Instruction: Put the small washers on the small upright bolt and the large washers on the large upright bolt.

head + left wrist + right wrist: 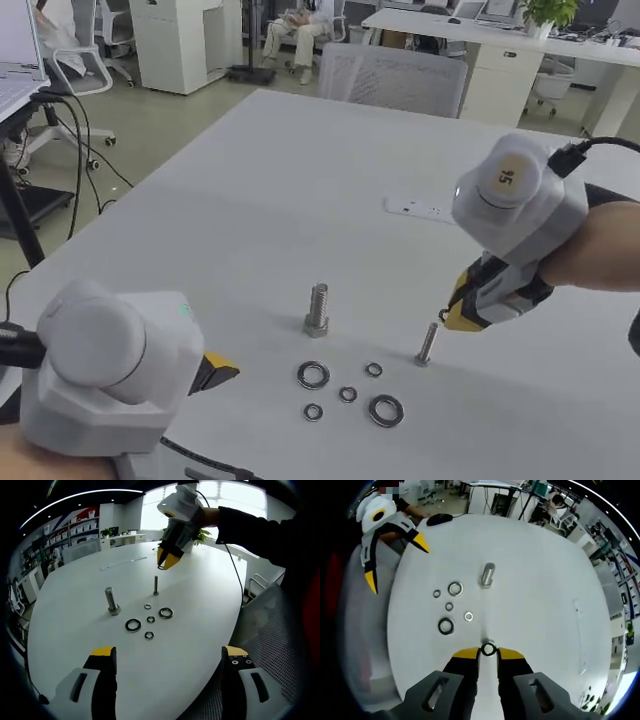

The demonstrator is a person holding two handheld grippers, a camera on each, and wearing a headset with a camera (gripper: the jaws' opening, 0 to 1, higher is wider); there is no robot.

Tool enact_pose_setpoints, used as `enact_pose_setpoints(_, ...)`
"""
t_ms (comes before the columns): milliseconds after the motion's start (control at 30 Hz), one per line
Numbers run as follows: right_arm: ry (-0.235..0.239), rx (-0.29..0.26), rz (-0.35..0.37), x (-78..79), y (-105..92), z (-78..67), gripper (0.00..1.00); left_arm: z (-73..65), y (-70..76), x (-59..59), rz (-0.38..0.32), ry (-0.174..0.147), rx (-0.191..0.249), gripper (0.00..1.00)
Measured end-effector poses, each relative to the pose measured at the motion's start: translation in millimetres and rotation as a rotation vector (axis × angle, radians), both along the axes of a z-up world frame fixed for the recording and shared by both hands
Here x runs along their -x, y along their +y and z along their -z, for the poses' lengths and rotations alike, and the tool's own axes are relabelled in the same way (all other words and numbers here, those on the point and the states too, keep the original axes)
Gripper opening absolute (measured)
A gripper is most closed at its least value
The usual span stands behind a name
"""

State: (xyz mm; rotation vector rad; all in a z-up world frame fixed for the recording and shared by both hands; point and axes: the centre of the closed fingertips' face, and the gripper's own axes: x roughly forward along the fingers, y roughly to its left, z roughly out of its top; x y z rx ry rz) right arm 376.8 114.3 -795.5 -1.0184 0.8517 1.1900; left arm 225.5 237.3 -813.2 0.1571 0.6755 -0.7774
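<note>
Right tongs [488,654]: closed on one washer [488,643], apparently a small one, held just above the small bolt [427,343], probably to drop it on.
Left tongs [169,652]: wide open, holding nothing, kept aside.
Loose washers [347,394]: five lie flat on the surface [250,200], at 6 o'clock of the large bolt [317,308].

Two upright bolts stand on the worktop [250,200]: one large bolt [316,308], one small bolt [427,343]. Five washers lie there: two large washers [313,375] [385,410], three small washers [373,370] [347,394] [313,411]. A sixth washer [488,649] sits between the right gripper [488,654] jaws.
</note>
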Motion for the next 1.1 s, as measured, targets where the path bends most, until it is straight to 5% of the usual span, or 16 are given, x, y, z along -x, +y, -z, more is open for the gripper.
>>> enact_pose_setpoints(1100, 0.047, 0.044, -0.018, -7.5, 3.5, 23.6, 0.15, 4.3, -0.4, -0.8, -0.003, 0.021, -0.004, 0.85)
